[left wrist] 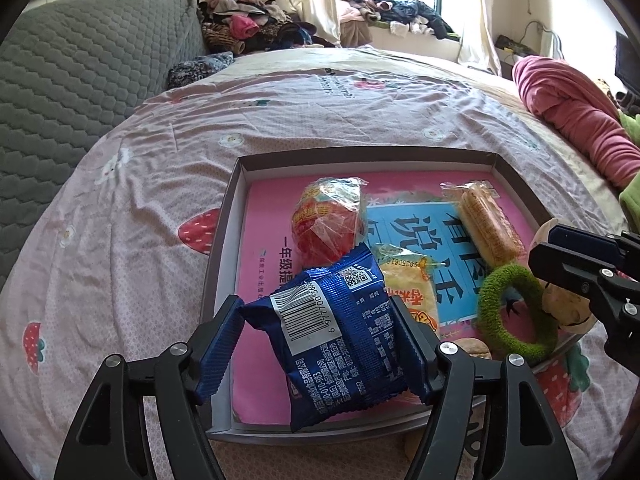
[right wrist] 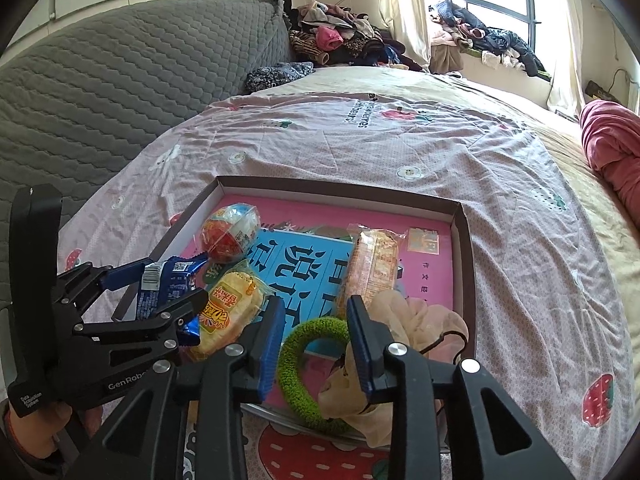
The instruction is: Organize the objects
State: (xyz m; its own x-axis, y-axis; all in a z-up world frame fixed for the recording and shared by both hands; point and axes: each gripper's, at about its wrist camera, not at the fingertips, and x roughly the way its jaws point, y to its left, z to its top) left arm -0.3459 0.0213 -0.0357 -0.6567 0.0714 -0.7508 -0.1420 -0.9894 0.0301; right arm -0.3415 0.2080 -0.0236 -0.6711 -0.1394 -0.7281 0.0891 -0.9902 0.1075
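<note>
A shallow box tray [left wrist: 236, 184] lies on the bed, lined with a pink and blue book. My left gripper [left wrist: 316, 312] is shut on a blue snack packet [left wrist: 340, 340], held just above the tray's near left corner. The same packet [right wrist: 168, 284] shows in the right wrist view. In the tray lie a red wrapped egg candy [left wrist: 328, 220], a yellow snack packet [left wrist: 408, 288] and a long cracker packet [left wrist: 486, 226]. My right gripper [right wrist: 315, 308] stands open over a green fuzzy ring [right wrist: 296, 384], its pads apart from it. A beige scrunchie [right wrist: 424, 320] lies beside the ring.
The bed sheet [left wrist: 280, 120] is pink with strawberry prints. A grey quilted headboard [left wrist: 80, 80] stands at the left. Heaped clothes [left wrist: 248, 28] lie at the back, and a pink blanket [left wrist: 572, 108] at the right. A hand [right wrist: 32, 432] grips the left gripper's handle.
</note>
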